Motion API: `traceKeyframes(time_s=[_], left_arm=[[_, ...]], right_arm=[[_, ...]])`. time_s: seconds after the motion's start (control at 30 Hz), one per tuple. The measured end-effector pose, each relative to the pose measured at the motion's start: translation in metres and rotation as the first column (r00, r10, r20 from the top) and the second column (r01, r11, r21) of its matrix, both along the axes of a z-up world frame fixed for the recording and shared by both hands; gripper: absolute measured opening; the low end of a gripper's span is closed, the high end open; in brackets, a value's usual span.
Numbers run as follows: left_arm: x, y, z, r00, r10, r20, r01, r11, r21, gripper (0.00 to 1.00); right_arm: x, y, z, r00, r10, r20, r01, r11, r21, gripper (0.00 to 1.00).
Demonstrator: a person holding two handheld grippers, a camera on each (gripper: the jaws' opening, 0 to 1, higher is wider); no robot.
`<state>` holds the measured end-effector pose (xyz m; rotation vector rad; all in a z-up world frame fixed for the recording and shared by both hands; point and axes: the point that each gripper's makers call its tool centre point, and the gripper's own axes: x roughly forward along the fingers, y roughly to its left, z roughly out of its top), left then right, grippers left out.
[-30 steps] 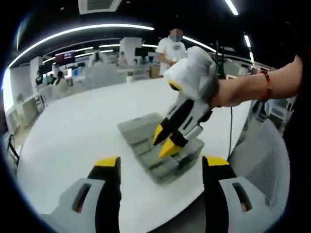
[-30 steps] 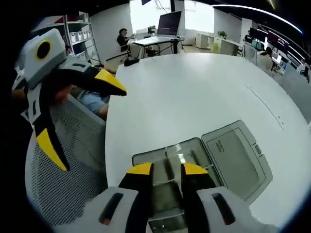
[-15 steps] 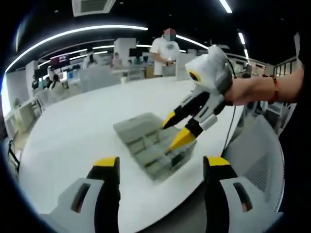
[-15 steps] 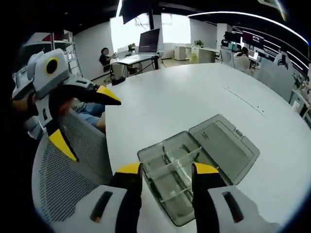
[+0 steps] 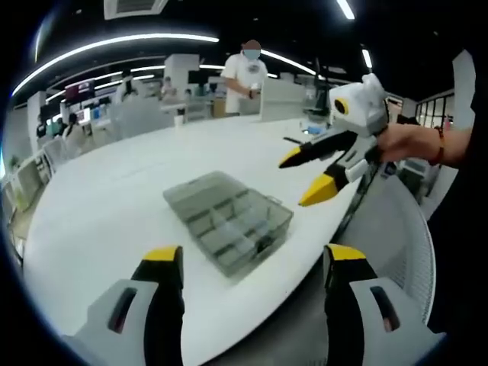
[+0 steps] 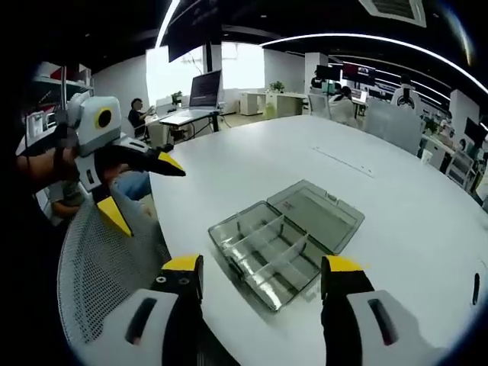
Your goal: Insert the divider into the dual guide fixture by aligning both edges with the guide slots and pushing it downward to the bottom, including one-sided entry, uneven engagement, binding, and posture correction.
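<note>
In the left gripper view the left hand-held gripper point(image 5: 254, 263) rose from the bottom with its yellow-tipped jaws spread wide and nothing between them. Just past the tips, near the edge of the white counter point(image 5: 107, 198), lay the clear compartment box point(image 5: 227, 219), its lid folded flat behind it. To the right the right hand-held gripper point(image 5: 311, 174) hung above the counter edge, well apart from the box, its jaws parted and empty, a hand point(image 5: 412, 142) gripping it. Beyond the counter a person point(image 5: 245, 73) in a white shirt stood by the desks.

In the right gripper view the right hand-held gripper point(image 6: 261, 274) also stood with jaws wide apart and empty. The box point(image 6: 286, 242) sat just ahead, thin dividers point(image 6: 268, 245) standing between its compartments; whether any was loose I could not tell. At left the left hand-held gripper point(image 6: 142, 187) hovered over a mesh chair back point(image 6: 103, 263), jaws apart
</note>
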<state>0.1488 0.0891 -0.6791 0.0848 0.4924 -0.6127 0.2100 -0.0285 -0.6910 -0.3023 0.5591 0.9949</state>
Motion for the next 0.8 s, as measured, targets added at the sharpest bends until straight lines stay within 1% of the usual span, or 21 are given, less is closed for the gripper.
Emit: traceKeyframes(time_s=[0.07, 0.13, 0.23, 0.3, 0.4, 0.5, 0.57, 0.6, 0.63, 0.7, 0.77, 0.8], left_arm=[[-0.003, 0.001, 0.0, 1.0, -0.017, -0.007, 0.017, 1.0, 0.01, 0.77], [-0.003, 0.002, 0.004, 1.0, -0.025, 0.007, 0.025, 1.0, 0.012, 0.78], [-0.002, 0.008, 0.014, 1.0, -0.013, 0.025, 0.014, 1.0, -0.026, 0.78], [-0.002, 0.012, 0.016, 0.999, -0.015, 0.028, 0.016, 1.0, -0.027, 0.78], [-0.005, 0.017, 0.018, 0.999, -0.03, 0.033, 0.031, 0.999, -0.018, 0.8], [-0.007, 0.023, 0.025, 0.998, -0.031, 0.055, 0.033, 0.999, -0.031, 0.8], [-0.008, 0.024, 0.031, 0.998, -0.019, 0.063, 0.022, 0.998, -0.057, 0.81], [-0.01, 0.023, 0.034, 0.997, -0.02, 0.071, 0.024, 0.998, -0.057, 0.81], [-0.01, 0.022, 0.035, 0.997, -0.019, 0.074, 0.023, 0.998, -0.054, 0.81], [-0.014, 0.018, 0.038, 0.997, -0.022, 0.077, 0.026, 0.998, -0.05, 0.84], [-0.018, 0.015, 0.039, 0.996, -0.03, 0.083, 0.035, 0.998, -0.061, 0.87], [-0.022, 0.013, 0.041, 0.996, -0.037, 0.082, 0.042, 0.997, -0.065, 0.88]], right_arm=[[-0.001, -0.005, 0.005, 0.999, -0.036, -0.005, 0.036, 0.999, 0.032, 0.63], [-0.003, -0.009, 0.009, 0.999, -0.052, 0.013, 0.051, 0.998, 0.045, 0.66], [-0.008, -0.02, 0.013, 0.997, -0.077, 0.022, 0.076, 0.996, 0.043, 0.69], [-0.011, -0.025, 0.017, 0.996, -0.082, 0.025, 0.081, 0.995, 0.051, 0.7], [-0.015, -0.036, 0.024, 0.993, -0.113, 0.017, 0.112, 0.991, 0.073, 0.72], [-0.018, -0.045, 0.028, 0.99, -0.14, 0.022, 0.138, 0.988, 0.072, 0.74], [-0.021, -0.045, 0.031, 0.989, -0.146, 0.007, 0.145, 0.985, 0.099, 0.75], [-0.022, -0.046, 0.035, 0.988, -0.156, 0.007, 0.154, 0.981, 0.118, 0.76], [-0.023, -0.047, 0.036, 0.988, -0.156, 0.012, 0.154, 0.981, 0.118, 0.78], [-0.023, -0.049, 0.04, 0.986, -0.162, 0.04, 0.155, 0.979, 0.135, 0.8], [-0.026, -0.05, 0.043, 0.986, -0.163, 0.021, 0.158, 0.973, 0.167, 0.83], [-0.026, -0.053, 0.043, 0.986, -0.167, 0.019, 0.161, 0.972, 0.17, 0.84]])
